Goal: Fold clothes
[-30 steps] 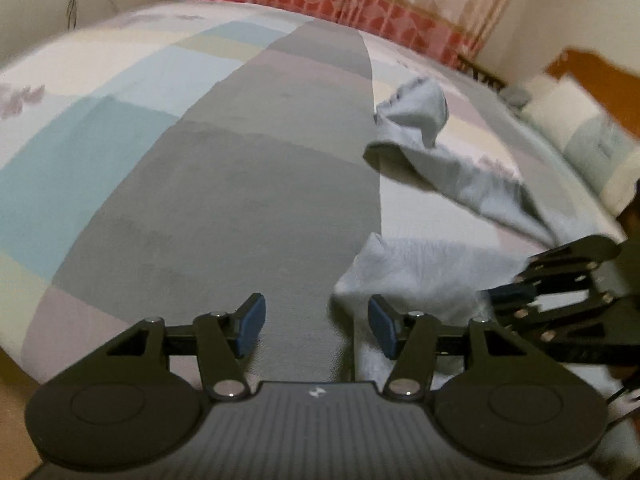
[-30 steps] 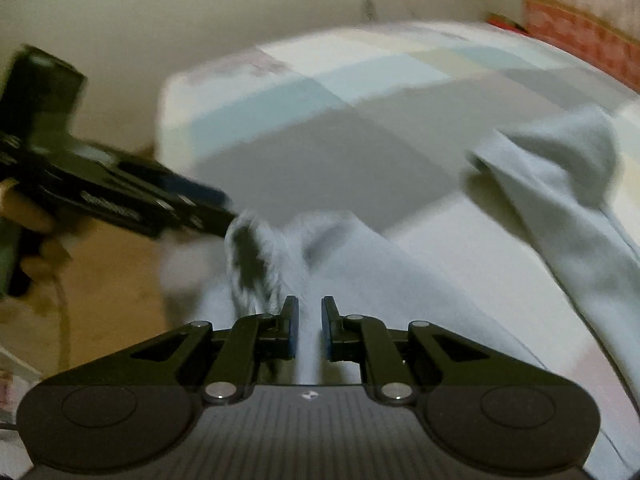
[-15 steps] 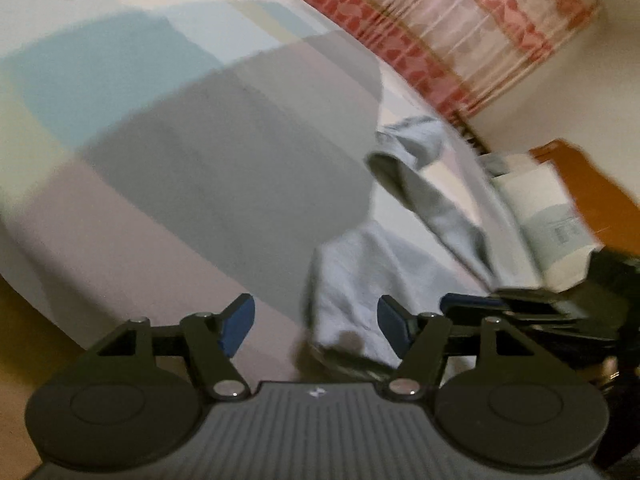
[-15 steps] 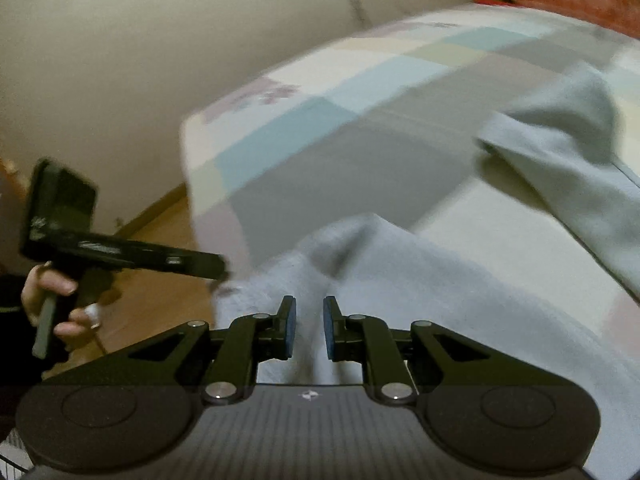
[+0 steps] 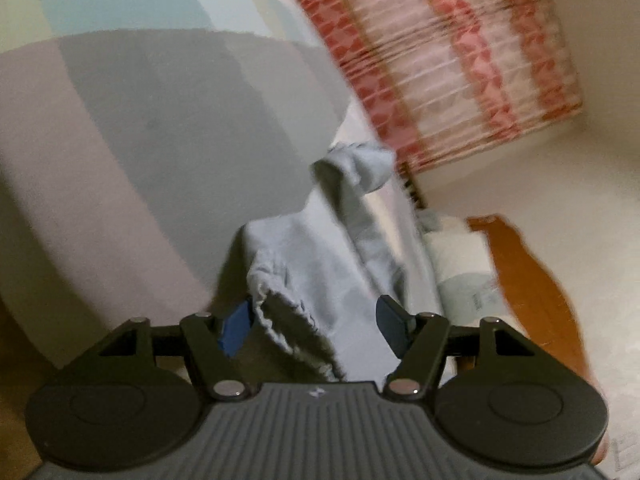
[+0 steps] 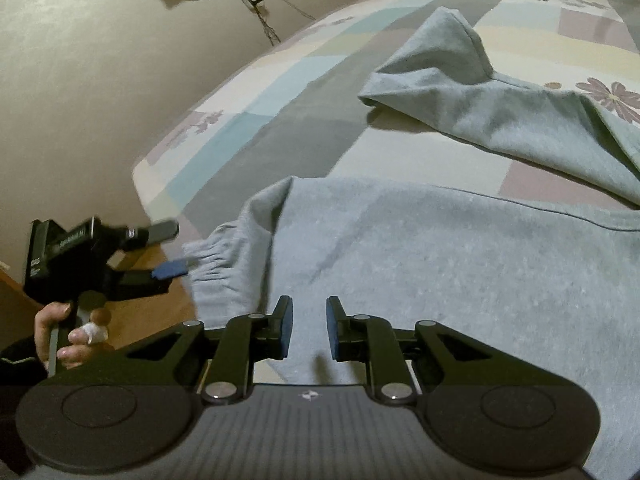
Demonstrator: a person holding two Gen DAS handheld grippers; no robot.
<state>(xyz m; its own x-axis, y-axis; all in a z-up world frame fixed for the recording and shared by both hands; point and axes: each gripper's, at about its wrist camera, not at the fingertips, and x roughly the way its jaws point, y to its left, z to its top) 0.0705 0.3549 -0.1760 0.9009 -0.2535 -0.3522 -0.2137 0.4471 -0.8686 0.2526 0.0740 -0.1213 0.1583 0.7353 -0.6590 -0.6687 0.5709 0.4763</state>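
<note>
Light grey sweatpants (image 6: 460,248) lie on the bed, one leg (image 6: 492,120) stretched toward the far right. In the left wrist view the elastic waistband (image 5: 296,320) sits between the wide-open blue-padded fingers of my left gripper (image 5: 316,326). In the right wrist view my left gripper (image 6: 168,252) reaches the waistband corner (image 6: 212,260) from the left, over the bed's edge. My right gripper (image 6: 307,328) hovers just above the pants' upper part. Its jaws stand a small gap apart with nothing between them.
The bed has a patchwork cover (image 5: 140,120) in grey, blue and cream. A red patterned curtain (image 5: 460,52) hangs behind it. A pillow (image 5: 460,264) and wooden headboard (image 5: 532,280) lie at the right. Bare wall (image 6: 100,60) and wooden floor (image 6: 148,304) border the bed's left edge.
My left gripper has swung onto the waistband, which now lies between its open fingers. My right gripper's jaws have parted slightly and it has moved forward over the pants.
</note>
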